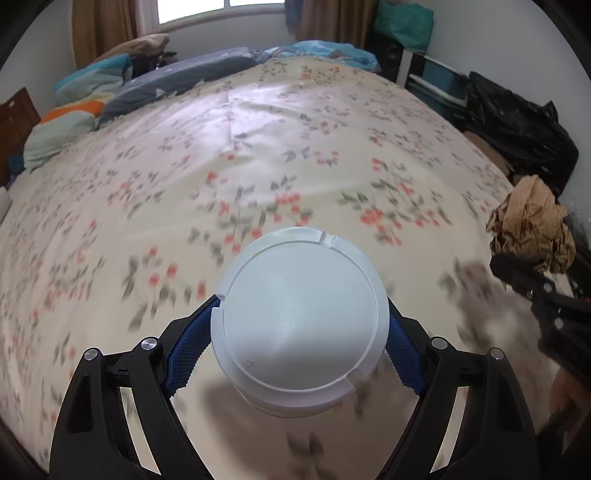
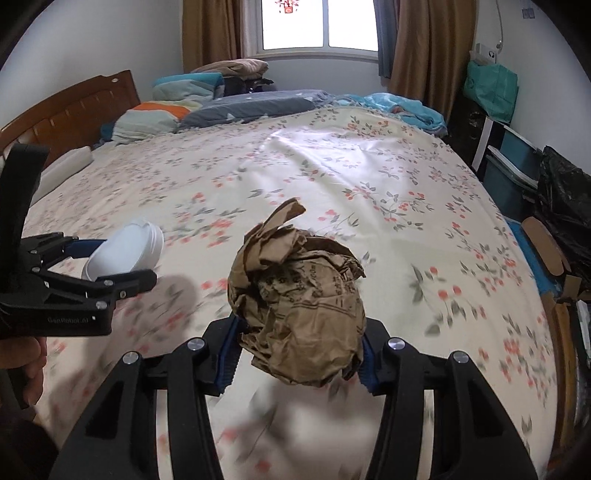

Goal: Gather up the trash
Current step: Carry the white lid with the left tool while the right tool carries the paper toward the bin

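Left gripper [image 1: 301, 332] fingers gripping white tub [image 1: 299, 321]; right gripper [image 2: 295, 354] fingers squeezing crumpled paper [image 2: 295, 291]; flowered bed [image 2: 332, 177] filling frame centre, window [image 2: 317, 26] at top.

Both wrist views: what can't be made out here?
- White tub, left wrist view: its contents, hidden behind its flat round face.
- Paper ball, right wrist view: printed text too crumpled to read.
- Black bag, right wrist view: cut off by the edge.

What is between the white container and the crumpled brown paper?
Only bare floral bedsheet, seen in the right wrist view between the white container and the crumpled brown paper.
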Tool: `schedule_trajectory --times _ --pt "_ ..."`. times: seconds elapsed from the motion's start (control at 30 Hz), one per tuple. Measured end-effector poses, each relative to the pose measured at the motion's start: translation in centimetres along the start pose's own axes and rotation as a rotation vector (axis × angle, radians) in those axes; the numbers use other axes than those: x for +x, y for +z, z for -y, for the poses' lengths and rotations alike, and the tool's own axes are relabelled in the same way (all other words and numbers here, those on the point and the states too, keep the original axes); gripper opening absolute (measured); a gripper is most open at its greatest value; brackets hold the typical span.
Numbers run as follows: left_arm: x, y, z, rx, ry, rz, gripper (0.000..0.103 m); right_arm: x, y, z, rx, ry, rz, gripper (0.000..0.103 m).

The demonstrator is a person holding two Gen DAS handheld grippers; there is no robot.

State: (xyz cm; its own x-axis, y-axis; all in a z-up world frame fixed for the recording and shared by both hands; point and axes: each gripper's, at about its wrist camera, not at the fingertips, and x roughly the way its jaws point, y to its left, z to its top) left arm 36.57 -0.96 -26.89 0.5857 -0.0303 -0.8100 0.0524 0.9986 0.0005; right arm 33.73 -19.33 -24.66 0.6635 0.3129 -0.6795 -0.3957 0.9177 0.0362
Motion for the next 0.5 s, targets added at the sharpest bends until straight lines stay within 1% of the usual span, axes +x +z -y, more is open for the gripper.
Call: schedule_trajectory --times 0.23,0.5 --pt "-6.1 -5.6 0.7 -0.001 0.007 -0.001 0.083 -6.1 -2.9 -2.5 -0.030 0.024 0.013 0.050" --pt "-12.5 -11.6 1.6 -0.017 0.013 0.015 0.083 -12.2 -7.8 -5.2 -0.062 0.078 0.012 0.050"
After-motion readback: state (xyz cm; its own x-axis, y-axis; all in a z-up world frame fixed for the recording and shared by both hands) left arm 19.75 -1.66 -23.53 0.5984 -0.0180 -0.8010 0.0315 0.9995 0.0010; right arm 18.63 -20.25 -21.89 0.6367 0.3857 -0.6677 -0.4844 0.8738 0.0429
